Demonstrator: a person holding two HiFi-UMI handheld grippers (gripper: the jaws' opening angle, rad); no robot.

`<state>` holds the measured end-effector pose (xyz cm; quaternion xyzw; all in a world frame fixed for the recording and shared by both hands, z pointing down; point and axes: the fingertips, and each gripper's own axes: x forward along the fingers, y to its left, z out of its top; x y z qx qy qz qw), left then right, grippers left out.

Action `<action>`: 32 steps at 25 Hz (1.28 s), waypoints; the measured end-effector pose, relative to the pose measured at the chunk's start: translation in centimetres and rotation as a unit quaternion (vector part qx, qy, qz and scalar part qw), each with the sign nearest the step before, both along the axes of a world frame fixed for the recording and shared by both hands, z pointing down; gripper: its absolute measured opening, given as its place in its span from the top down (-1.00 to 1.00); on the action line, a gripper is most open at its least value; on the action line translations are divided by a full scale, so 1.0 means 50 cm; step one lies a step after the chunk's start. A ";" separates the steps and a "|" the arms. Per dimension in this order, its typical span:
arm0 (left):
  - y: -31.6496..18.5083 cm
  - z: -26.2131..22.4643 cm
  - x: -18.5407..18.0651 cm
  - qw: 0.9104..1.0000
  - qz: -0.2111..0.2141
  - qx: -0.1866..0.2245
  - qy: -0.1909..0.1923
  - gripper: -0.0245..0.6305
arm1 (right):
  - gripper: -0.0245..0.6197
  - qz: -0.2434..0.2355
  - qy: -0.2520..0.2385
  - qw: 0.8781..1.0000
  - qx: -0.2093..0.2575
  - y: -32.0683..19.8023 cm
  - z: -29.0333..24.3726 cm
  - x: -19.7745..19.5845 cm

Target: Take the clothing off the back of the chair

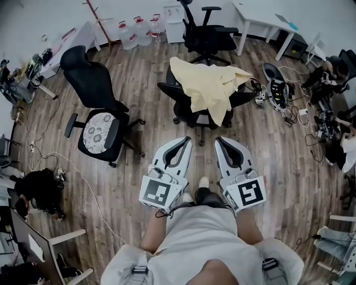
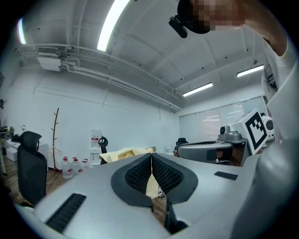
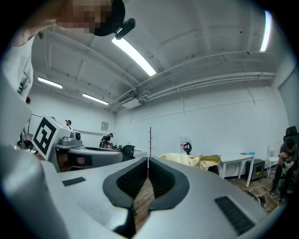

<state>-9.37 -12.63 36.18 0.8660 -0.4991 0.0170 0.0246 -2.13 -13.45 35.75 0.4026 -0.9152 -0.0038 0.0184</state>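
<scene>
A pale yellow garment (image 1: 208,86) hangs over the back of a black office chair (image 1: 189,114) in the middle of the head view. It also shows ahead in the left gripper view as the yellow garment (image 2: 126,154) and in the right gripper view as the yellow garment (image 3: 191,161). My left gripper (image 1: 186,139) and right gripper (image 1: 218,139) are held side by side just short of the chair, pointing at it. Both are shut with nothing between their jaws, and neither touches the cloth.
A second black chair (image 1: 97,111) with a patterned seat cushion stands to the left. Another black chair (image 1: 206,30) and white desks (image 1: 261,16) stand beyond. Water bottles (image 1: 136,30) line the far wall. Cables and gear (image 1: 281,92) lie on the wood floor at right.
</scene>
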 end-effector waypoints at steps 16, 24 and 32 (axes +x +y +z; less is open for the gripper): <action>-0.124 0.014 0.005 0.999 -0.040 -0.012 -0.014 0.87 | 0.86 -0.018 0.001 1.000 -0.017 -0.141 0.025 0.033; -0.156 0.022 0.014 0.998 -0.058 -0.016 -0.025 0.87 | 0.85 -0.029 -0.005 0.999 -0.022 -0.174 0.033 0.048; -0.181 0.032 0.023 0.999 -0.038 -0.023 -0.022 0.87 | 0.85 -0.009 0.001 0.999 -0.034 -0.200 0.041 0.054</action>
